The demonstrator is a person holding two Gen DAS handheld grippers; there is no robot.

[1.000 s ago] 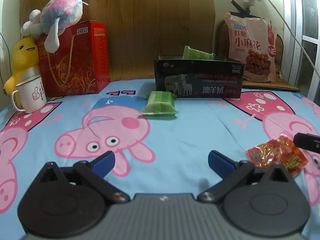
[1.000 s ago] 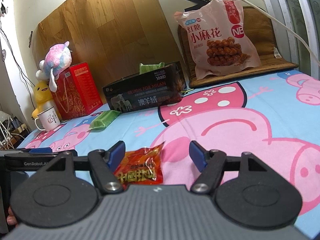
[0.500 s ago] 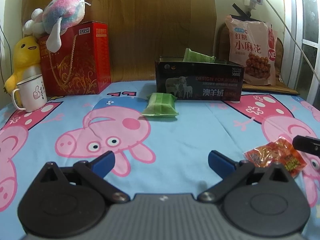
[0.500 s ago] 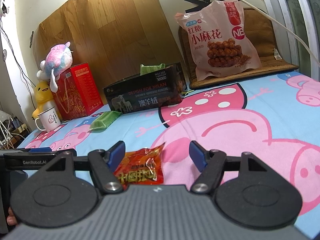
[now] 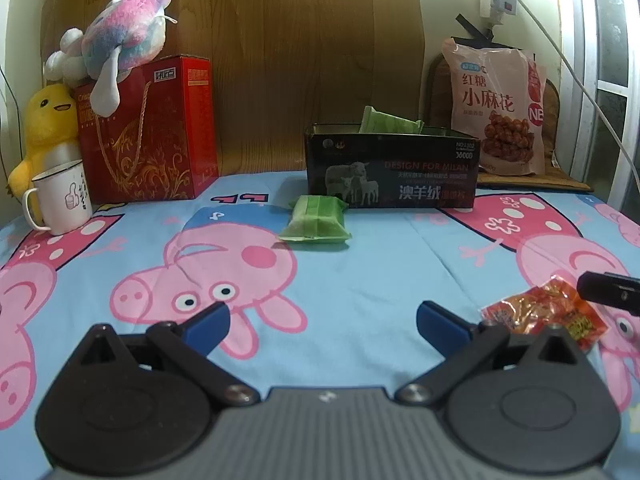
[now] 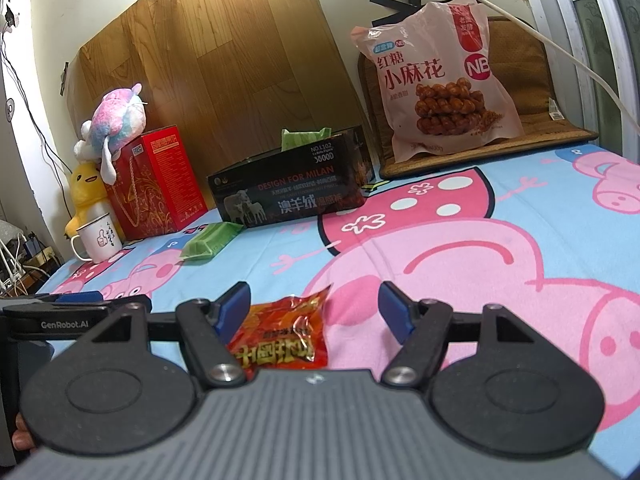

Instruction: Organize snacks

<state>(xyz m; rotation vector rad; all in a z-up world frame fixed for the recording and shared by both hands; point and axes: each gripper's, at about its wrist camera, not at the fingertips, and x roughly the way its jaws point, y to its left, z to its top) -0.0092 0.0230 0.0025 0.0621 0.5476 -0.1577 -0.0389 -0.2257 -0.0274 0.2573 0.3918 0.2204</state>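
A red-orange snack packet (image 6: pixel 284 332) lies on the pig-print cloth, between my right gripper's open fingers, close to the left one; it also shows in the left wrist view (image 5: pixel 544 312). My right gripper (image 6: pixel 314 306) is open and low over it. A green snack packet (image 5: pixel 318 220) lies in front of a black open box (image 5: pixel 392 172), which holds another green packet (image 5: pixel 388 122). My left gripper (image 5: pixel 322 320) is open and empty, well short of the green packet. The green packet (image 6: pixel 210 238) and the box (image 6: pixel 288 192) also show in the right wrist view.
A red gift box (image 5: pixel 148 136) with a plush toy (image 5: pixel 116 48) on top, a yellow duck (image 5: pixel 48 120) and a white mug (image 5: pixel 60 200) stand at the back left. A large pink snack bag (image 5: pixel 496 108) leans at the back right. A white cable (image 6: pixel 540 36) hangs at the right.
The left gripper has edged back and risen slightly. The right gripper has barely moved over the red packet. Both stay open.
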